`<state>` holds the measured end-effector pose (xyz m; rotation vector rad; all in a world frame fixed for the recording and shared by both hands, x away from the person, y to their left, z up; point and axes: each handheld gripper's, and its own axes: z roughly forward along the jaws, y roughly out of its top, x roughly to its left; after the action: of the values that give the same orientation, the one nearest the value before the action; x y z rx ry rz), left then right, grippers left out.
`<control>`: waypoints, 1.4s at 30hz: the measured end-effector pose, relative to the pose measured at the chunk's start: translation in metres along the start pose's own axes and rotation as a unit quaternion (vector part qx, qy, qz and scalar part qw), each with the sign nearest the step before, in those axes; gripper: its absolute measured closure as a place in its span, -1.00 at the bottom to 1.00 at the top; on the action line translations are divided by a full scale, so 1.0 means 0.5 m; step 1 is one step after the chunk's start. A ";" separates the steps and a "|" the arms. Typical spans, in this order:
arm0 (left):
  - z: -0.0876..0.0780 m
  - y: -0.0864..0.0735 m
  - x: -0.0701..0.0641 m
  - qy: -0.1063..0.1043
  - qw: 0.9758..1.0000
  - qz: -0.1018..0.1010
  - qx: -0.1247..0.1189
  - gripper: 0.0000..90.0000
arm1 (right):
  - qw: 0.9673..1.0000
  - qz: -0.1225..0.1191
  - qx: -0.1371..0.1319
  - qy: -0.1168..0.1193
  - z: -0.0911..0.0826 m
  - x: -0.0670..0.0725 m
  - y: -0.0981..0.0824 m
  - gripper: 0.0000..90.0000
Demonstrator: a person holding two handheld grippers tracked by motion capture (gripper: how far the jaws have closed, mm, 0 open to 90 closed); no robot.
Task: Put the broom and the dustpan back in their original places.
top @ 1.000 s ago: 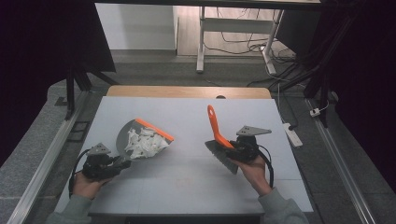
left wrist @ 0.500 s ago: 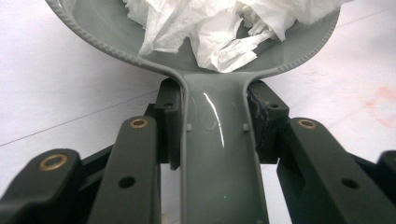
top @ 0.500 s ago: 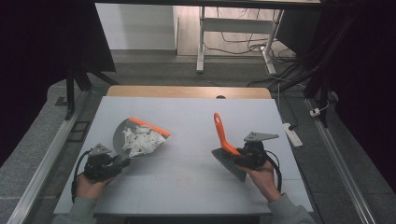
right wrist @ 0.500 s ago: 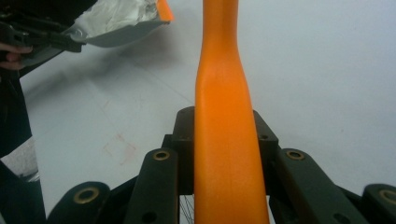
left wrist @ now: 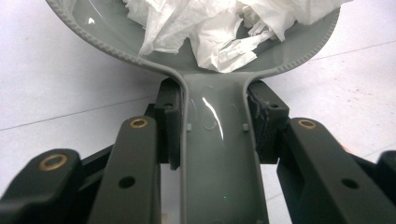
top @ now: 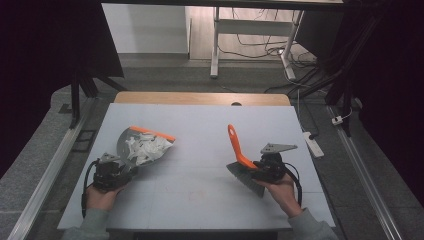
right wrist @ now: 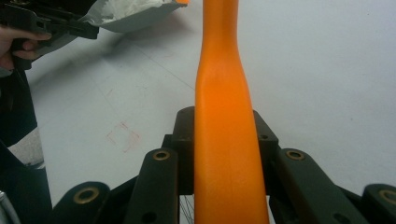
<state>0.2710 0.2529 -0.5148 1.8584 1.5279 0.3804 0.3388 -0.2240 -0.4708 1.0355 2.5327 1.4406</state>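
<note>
A grey dustpan (top: 131, 145) with an orange front lip holds crumpled white paper (top: 146, 148) at the table's left. My left gripper (top: 120, 170) is shut on its grey handle (left wrist: 219, 154), with the paper (left wrist: 210, 28) piled in the pan just beyond the jaws. At the right, my right gripper (top: 261, 170) is shut on an orange-handled brush (top: 239, 150); its grey bristles (top: 246, 178) point toward the near edge and its handle (right wrist: 223, 116) rises up and away. The dustpan (right wrist: 140, 16) also sits at the top left of the right gripper view.
The pale tabletop (top: 200, 145) has a wooden strip along its far edge (top: 200, 98). A white power strip (top: 313, 144) lies on the floor by the right side. A white frame leg (top: 215, 45) and cables stand beyond the table.
Both hands have drawn back toward the near edge. The dustpan moved left and nearer with its paper load; the brush shifted right and nearer. Both grips are unchanged.
</note>
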 end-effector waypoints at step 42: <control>0.046 0.008 -0.024 0.026 0.999 -0.012 0.032 -0.29 | 0.995 0.024 0.095 -0.029 0.055 -0.067 -0.023 0.42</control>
<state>0.2850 0.2340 -0.5264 1.8914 1.6130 0.3744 0.3685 -0.2262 -0.5043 1.1545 2.6615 1.1778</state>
